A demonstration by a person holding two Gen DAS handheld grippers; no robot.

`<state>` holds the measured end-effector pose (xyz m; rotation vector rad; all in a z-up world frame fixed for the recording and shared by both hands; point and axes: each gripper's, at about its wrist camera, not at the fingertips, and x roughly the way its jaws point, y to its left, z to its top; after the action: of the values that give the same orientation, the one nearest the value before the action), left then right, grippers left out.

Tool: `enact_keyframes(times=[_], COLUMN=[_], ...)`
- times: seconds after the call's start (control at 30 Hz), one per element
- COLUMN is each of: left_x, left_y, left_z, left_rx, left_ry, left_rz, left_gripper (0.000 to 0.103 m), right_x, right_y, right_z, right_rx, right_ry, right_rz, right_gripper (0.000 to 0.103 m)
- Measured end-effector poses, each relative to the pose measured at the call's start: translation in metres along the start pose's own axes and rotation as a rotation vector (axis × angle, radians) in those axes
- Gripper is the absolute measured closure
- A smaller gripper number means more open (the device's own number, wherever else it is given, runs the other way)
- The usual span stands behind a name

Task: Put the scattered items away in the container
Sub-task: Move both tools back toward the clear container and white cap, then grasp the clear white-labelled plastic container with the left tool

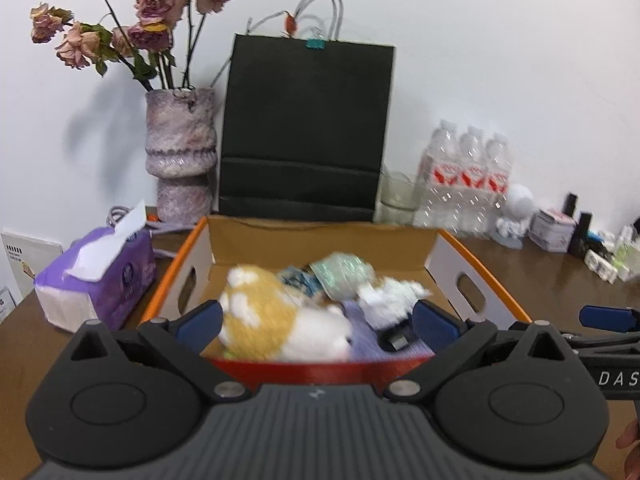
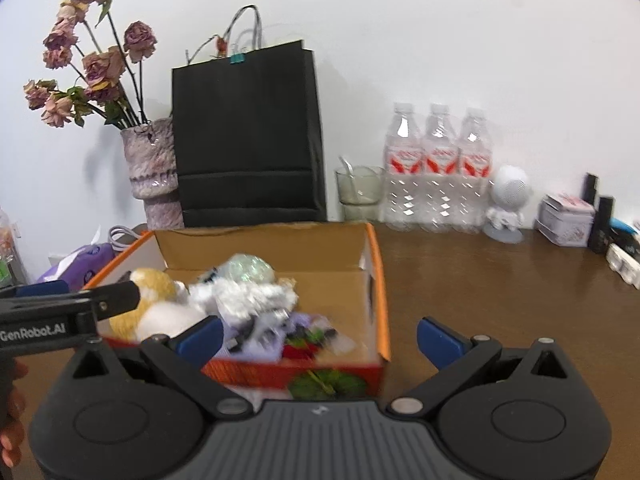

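Observation:
An open cardboard box point(image 1: 468, 280) with orange rim stands on the brown table; it also shows in the right wrist view point(image 2: 376, 280). Inside lie a yellow-and-white plush toy point(image 1: 264, 316) point(image 2: 156, 300), crumpled white paper point(image 1: 388, 296) point(image 2: 248, 292), a pale green bundle point(image 1: 340, 272) point(image 2: 248, 268), a purple item point(image 1: 360, 332) and other small things. My left gripper point(image 1: 318, 322) is open and empty, held over the box's near edge. My right gripper point(image 2: 320, 334) is open and empty, over the box's near right corner.
Behind the box stand a black paper bag point(image 1: 304, 128) point(image 2: 248, 132), a vase of dried roses point(image 1: 180, 152), a glass cup point(image 2: 360, 192) and bottled water point(image 2: 436, 168). A purple tissue pack point(image 1: 96, 276) lies left. Small boxes and a white figurine point(image 2: 508, 204) sit at right.

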<state>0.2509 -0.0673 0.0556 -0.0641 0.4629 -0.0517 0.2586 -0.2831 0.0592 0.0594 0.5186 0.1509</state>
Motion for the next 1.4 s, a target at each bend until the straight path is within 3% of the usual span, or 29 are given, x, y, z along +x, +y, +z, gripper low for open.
enact_keyframes(times=[0.4,0.73,1.0,1.03,1.07,1.4], left_x=[-0.001,0.03,0.048,0.047,0.045,0.026], left_y=[-0.055,-0.087,-0.082,-0.079,-0.074,-0.046], left_z=[-0.036,-0.06,-0.073,-0.073,-0.073,-0.071], left_rx=[0.063,0.082,0.028,0.01,-0.009,-0.031], left_ry=[0.094,0.169,0.216,0.204,0.189,0.143], left_rz=[-0.053,-0.025,0.004,0.001,-0.019,-0.054], left_gripper=[0.0,0.0,0.0,0.002,0.018,0.019], right_x=[-0.02,-0.012,-0.008,-0.008,-0.008,0.002], right_y=[-0.058,-0.087,-0.093,-0.092,-0.091,-0.067], right_z=[-0.053,-0.064,-0.066,-0.066,-0.067,-0.073], right_rx=[0.059,0.099,0.124,0.122,0.121,0.057], right_ry=[0.07,0.103,0.116,0.117,0.118,0.135], right_rz=[-0.047,-0.046,-0.035,-0.035,-0.034,-0.017], right_gripper=[0.0,0.0,0.0,0.0,0.0,0.0])
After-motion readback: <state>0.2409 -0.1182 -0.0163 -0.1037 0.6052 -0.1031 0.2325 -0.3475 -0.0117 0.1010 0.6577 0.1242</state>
